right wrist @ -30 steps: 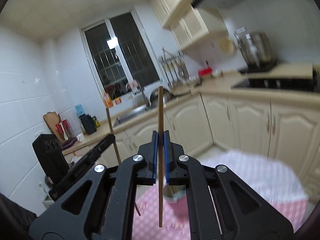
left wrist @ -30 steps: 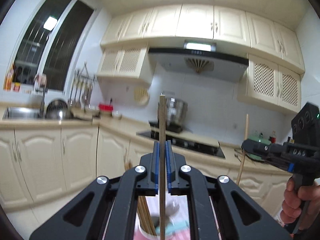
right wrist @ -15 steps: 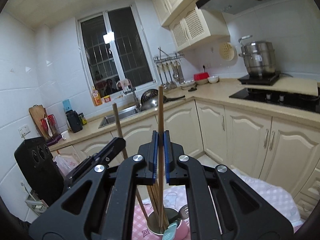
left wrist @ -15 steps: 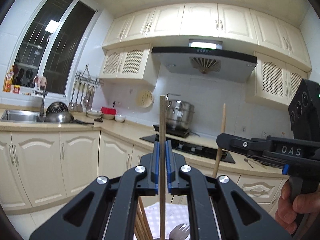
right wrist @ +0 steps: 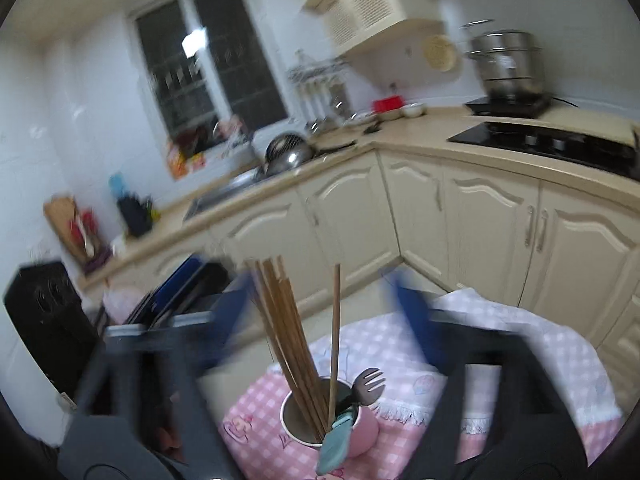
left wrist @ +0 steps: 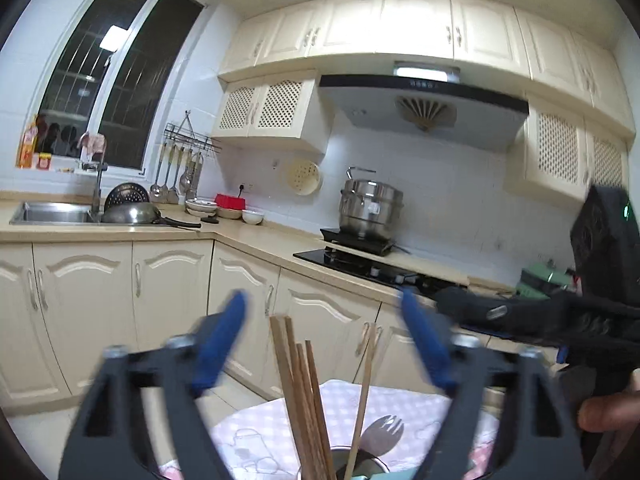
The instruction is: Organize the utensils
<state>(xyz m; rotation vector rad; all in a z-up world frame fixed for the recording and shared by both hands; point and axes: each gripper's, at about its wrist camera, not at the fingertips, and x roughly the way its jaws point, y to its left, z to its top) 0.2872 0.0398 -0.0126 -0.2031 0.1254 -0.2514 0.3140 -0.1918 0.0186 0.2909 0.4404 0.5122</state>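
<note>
- Half a second ago each gripper pinched one chopstick.
- Now the left gripper [left wrist: 320, 344] and right gripper [right wrist: 320, 312] are opening, nothing between them.
- Both chopsticks [right wrist: 335, 336] stand in the cup [right wrist: 362, 428].
- That pair looks done.

Below my two hand-held grippers I count one pink cup [right wrist: 362, 430]. In it stand one tight bundle of wooden chopsticks [right wrist: 286, 334], too close to count singly, one lone chopstick [right wrist: 335, 334], one metal spork [right wrist: 366, 386] and one teal-handled utensil [right wrist: 336, 442].
</note>
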